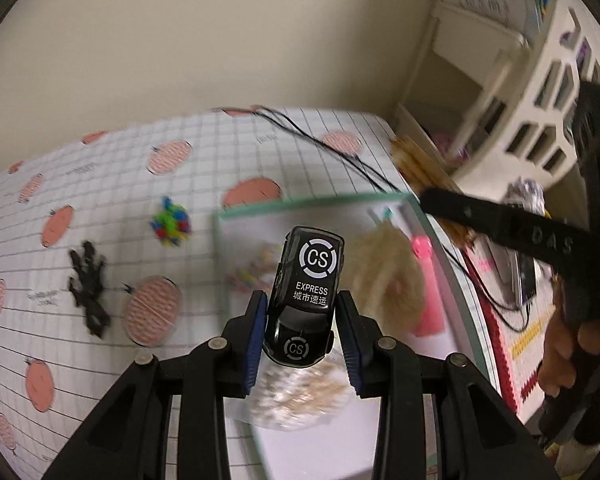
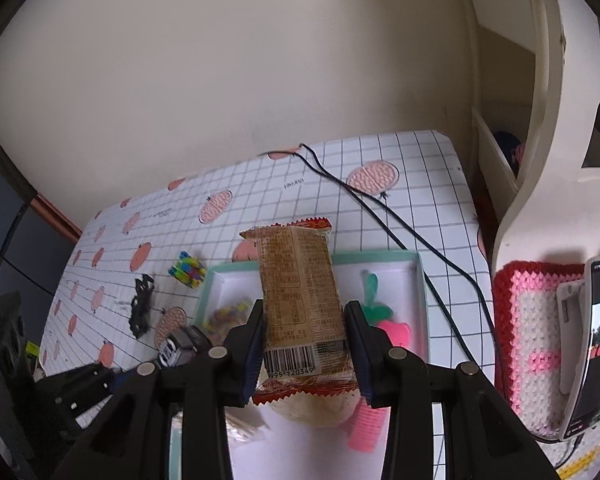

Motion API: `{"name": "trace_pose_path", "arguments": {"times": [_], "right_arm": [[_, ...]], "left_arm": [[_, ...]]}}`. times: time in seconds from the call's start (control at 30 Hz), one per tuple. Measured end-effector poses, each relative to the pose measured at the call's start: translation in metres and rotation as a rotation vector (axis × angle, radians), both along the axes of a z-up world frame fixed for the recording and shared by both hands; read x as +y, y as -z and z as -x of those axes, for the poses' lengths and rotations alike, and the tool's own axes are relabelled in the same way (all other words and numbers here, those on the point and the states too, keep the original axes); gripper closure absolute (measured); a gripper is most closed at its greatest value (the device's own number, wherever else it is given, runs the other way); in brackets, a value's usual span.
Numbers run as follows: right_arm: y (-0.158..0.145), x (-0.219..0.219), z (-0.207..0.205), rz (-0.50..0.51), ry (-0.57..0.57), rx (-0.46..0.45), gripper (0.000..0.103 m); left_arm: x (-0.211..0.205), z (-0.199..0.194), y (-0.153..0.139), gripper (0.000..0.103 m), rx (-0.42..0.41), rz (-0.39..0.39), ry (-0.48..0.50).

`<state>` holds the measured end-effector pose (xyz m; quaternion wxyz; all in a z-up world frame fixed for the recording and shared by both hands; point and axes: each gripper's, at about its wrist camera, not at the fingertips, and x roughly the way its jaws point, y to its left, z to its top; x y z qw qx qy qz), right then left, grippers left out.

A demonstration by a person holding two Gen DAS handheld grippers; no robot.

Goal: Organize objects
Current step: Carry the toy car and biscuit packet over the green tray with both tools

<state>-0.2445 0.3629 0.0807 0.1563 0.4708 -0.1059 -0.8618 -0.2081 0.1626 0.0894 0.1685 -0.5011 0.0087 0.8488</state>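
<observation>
My left gripper (image 1: 302, 320) is shut on a black toy car (image 1: 310, 280) marked "CS EXPRESS", held nose down over a teal-rimmed white tray (image 1: 300, 205). In the right wrist view the same car (image 2: 180, 346) shows at lower left. A brown snack packet (image 2: 300, 280) with a barcode stands lengthwise in my right gripper (image 2: 305, 320), which is shut on it above the tray (image 2: 380, 256). The tray holds a fluffy beige item (image 1: 388, 276), a pink piece (image 1: 428, 292), a green and pink clip (image 2: 384, 316) and small colourful bits (image 2: 228, 314).
On the checked tablecloth left of the tray lie a colourful toy (image 2: 187, 274) and a black claw-like piece (image 2: 142, 306). A black cable (image 2: 380, 208) crosses the table. A phone (image 2: 596, 340) leans on a crochet mat (image 2: 536, 320) beside a white shelf (image 2: 540, 120).
</observation>
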Motion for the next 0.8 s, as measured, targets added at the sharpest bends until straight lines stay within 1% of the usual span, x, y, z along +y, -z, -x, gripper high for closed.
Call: {"name": "trace_pose_path", "arguments": {"times": [0.07,0.2,0.4,0.5,0.67,0.8], "right_arm": [[0.005,0.001,0.002,-0.010,-0.002,-0.014,0.062],[0.014,0.000,0.005,-0.026,-0.002,-0.039,0.062],[0.028,-0.003,0.008,-0.064,-0.005,-0.075,0.062],[0.034,-0.005,0.009,-0.085,-0.015,-0.094,0.062],[0.043,-0.006,0.010,-0.088,-0.025,-0.117,0.062],[0.048,-0.009,0.010,-0.106,-0.036,-0.126,0.062]], "left_arm": [[0.008,-0.003,0.009,0.067,-0.030,0.000,0.014],[0.018,-0.008,0.020,0.067,-0.062,0.002,0.042],[0.029,-0.015,0.022,0.067,-0.086,-0.014,0.074],[0.036,-0.020,0.026,0.067,-0.090,0.003,0.092],[0.051,-0.023,0.040,0.067,-0.123,0.028,0.123],[0.059,-0.027,0.048,0.067,-0.129,0.053,0.134]]}}
